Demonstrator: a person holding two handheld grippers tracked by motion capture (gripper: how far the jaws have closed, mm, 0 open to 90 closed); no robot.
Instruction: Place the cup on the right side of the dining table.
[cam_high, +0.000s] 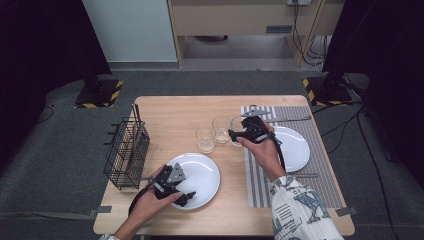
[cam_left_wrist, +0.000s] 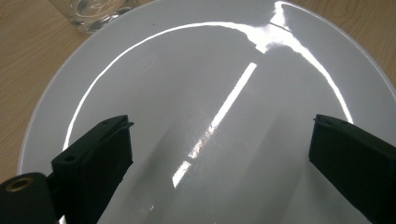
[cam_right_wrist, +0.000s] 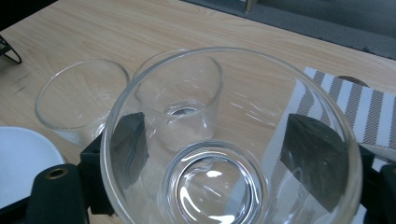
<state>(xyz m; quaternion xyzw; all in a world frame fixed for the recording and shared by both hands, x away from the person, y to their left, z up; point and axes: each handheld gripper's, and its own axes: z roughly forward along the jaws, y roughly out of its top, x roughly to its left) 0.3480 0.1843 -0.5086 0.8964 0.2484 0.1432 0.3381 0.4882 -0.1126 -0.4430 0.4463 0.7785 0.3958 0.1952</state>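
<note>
My right gripper is shut on a clear drinking glass at the left edge of the striped placemat. In the right gripper view the jaws of the right gripper press the wall of this glass from both sides. Two more empty glasses stand just left of it. My left gripper hovers open over the near white plate. In the left gripper view the left gripper has its jaws spread wide above the bare plate.
A black wire basket stands at the table's left edge. A second white plate rests on the placemat, with cutlery lying behind it and another piece in front. Bare wood lies along the table's far side.
</note>
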